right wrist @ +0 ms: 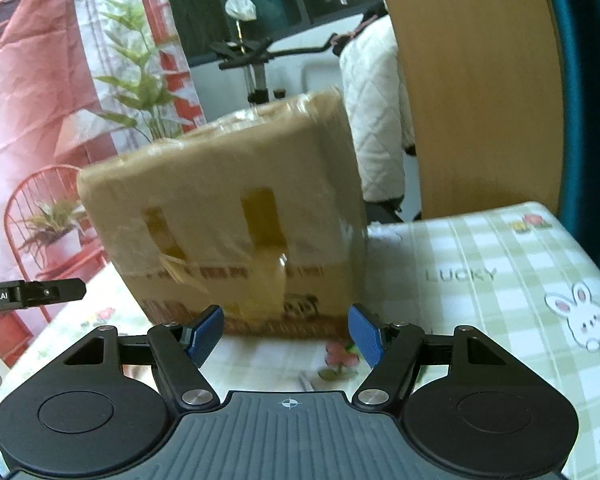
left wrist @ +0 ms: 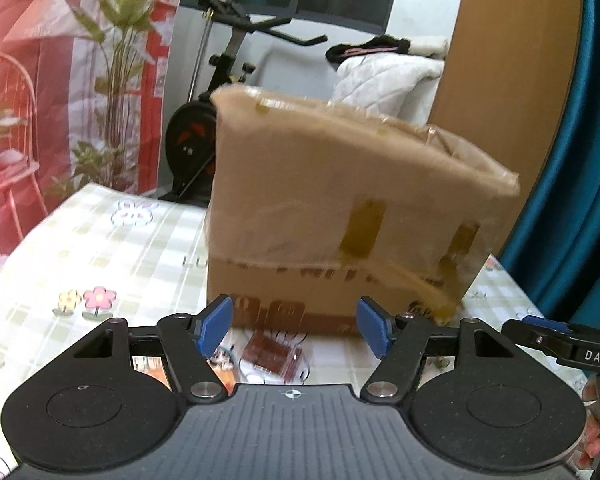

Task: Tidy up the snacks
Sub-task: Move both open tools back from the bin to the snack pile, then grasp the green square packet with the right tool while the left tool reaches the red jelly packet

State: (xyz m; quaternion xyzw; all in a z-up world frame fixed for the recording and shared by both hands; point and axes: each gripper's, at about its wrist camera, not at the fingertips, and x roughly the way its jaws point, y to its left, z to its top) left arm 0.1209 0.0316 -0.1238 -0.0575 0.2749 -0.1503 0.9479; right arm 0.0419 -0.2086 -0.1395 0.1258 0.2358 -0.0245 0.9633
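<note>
Right, I have a taped cardboard box [left wrist: 340, 216] standing on the table [left wrist: 100, 240], and I place everything else by it. The table wears a green checked cloth printed with flowers, a rabbit and the word LUCKY. In my left wrist view the left gripper [left wrist: 296, 328] is just in front of the box's near face, its blue pads spread apart with nothing between them. Below that gap, just before the foot of the box, lies a small clear-wrapped snack packet [left wrist: 274, 356] with a reddish-brown filling, flat on the cloth. More wrappers show behind the gripper's left finger, too hidden for me to tell what they are.

In my right wrist view the right gripper [right wrist: 286, 334] also faces the box, near its lower front edge, its pads wide apart and empty; only bare cloth shows between them.

Behind the box to its left stands an exercise bike [left wrist: 220, 92], and to the box's right a white quilted garment [right wrist: 376, 120] hangs beside a wooden panel [right wrist: 472, 80].
</note>
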